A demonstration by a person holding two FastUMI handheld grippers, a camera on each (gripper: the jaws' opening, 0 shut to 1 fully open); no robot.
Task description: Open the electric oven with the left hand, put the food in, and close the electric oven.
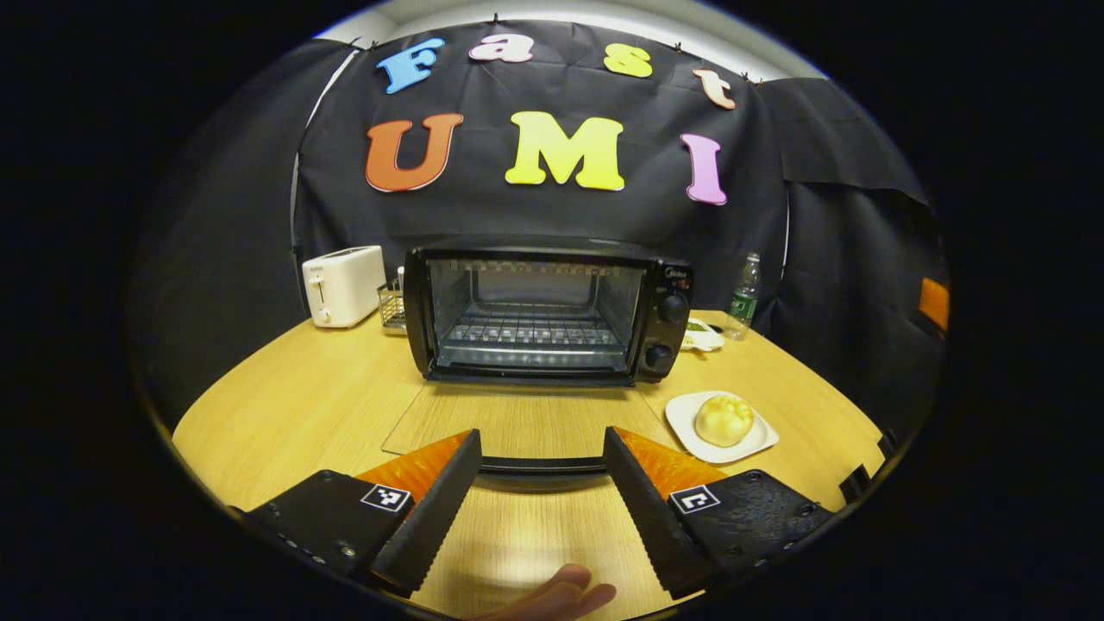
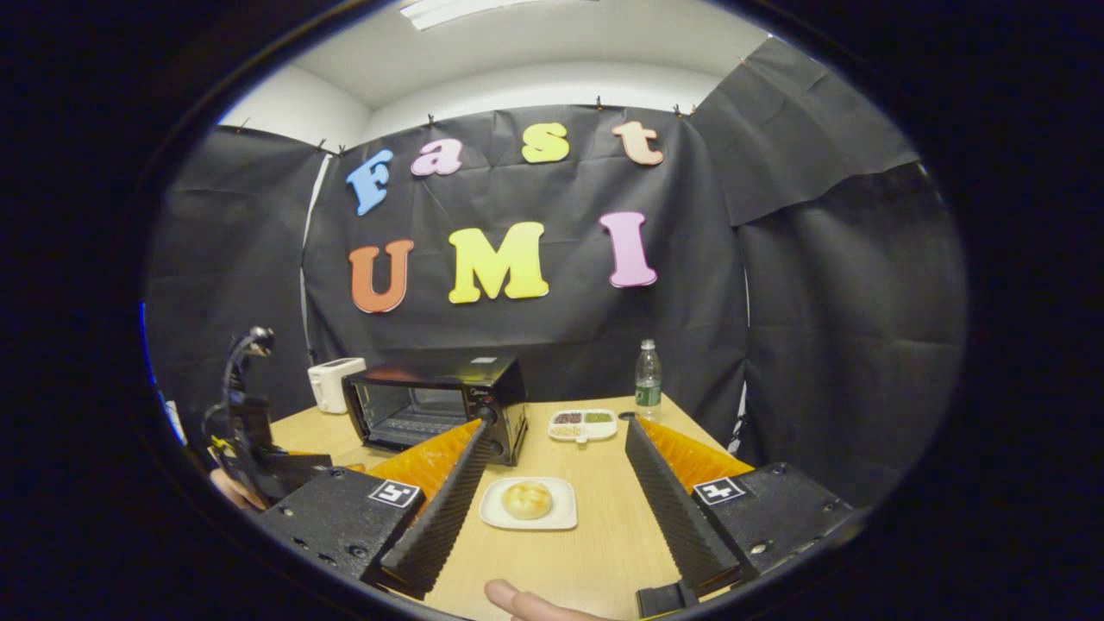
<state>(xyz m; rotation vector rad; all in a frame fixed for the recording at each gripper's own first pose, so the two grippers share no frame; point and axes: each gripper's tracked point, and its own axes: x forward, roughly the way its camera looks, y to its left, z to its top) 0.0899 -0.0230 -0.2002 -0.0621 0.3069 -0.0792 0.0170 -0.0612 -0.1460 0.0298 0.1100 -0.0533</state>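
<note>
The black electric oven (image 1: 552, 310) stands at the back of the wooden table (image 1: 285, 397). Its glass door (image 1: 517, 418) lies folded down flat, showing the wire rack inside. The door's dark handle (image 1: 539, 467) runs between the fingers of my left gripper (image 1: 542, 435), which is open and not pressing on it. A round bun (image 1: 724, 419) rests on a white plate (image 1: 759, 440) to the right of the door. In the right gripper view, my right gripper (image 2: 556, 424) is open above the table, with the bun (image 2: 527, 499) and its plate (image 2: 561, 517) lying between its fingers farther off. The oven (image 2: 435, 398) is at the left there.
A white toaster (image 1: 343, 285) and a small wire basket (image 1: 392, 308) stand left of the oven. A water bottle (image 1: 744, 296) and a divided snack dish (image 2: 583, 423) sit to its right. The other gripper (image 2: 250, 448) appears at the left of the right gripper view. Black cloth walls close in behind.
</note>
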